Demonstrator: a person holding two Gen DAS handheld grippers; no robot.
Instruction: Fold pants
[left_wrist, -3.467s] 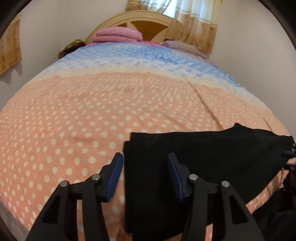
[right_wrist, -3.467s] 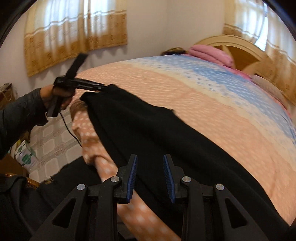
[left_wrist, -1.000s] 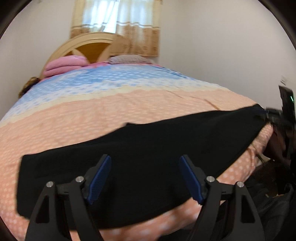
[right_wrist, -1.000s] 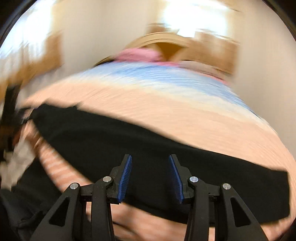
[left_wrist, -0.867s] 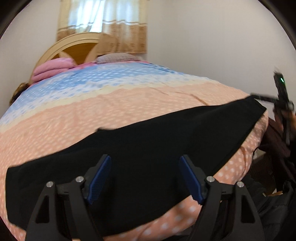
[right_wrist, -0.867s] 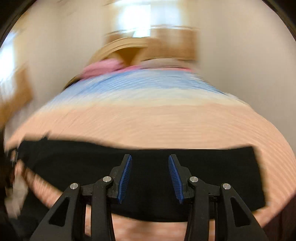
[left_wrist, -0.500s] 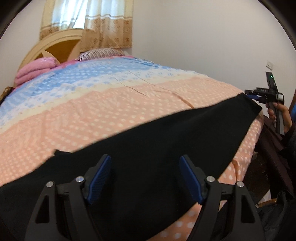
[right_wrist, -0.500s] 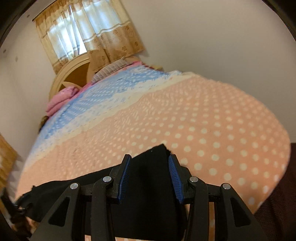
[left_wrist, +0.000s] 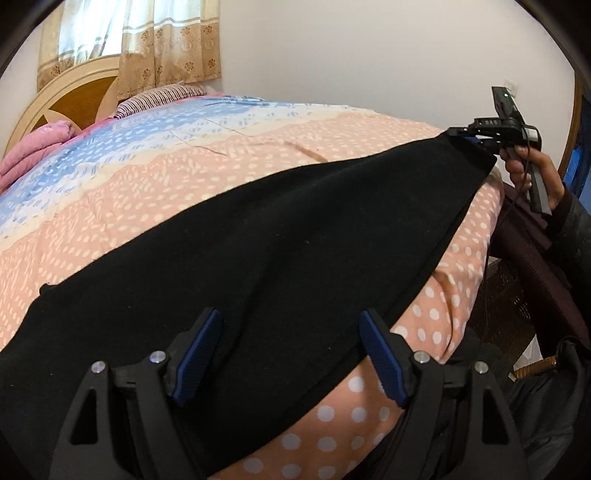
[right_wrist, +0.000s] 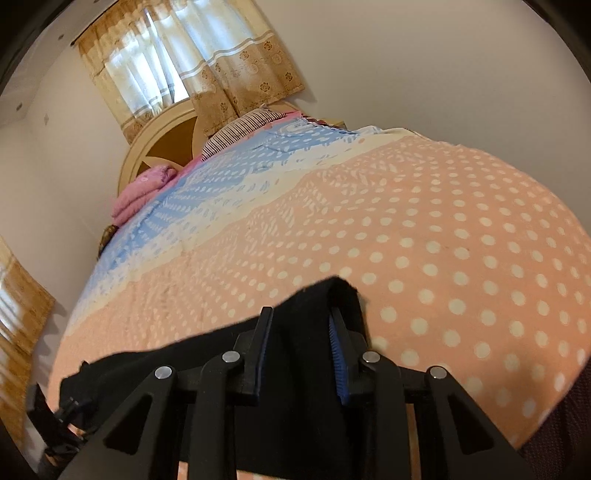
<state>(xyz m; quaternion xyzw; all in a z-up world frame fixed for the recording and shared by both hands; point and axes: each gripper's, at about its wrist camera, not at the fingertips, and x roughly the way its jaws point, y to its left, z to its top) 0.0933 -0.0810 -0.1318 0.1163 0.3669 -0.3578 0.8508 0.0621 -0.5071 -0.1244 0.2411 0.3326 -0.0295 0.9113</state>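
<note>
Black pants (left_wrist: 280, 236) lie stretched flat across the polka-dot bedspread (left_wrist: 192, 184) near the bed's foot edge, left tongs (left_wrist: 291, 354) spread wide above them, right tongs (right_wrist: 301, 343) half open straddling their far corner without pinching it.

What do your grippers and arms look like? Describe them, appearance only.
The left gripper and right gripper are black, with triangular cut-out finger frames, silver rivets and ribbed blue pads. In the left wrist view, the right one shows a green light, a thin black cable, a bare hand and a dark sleeve.
</note>
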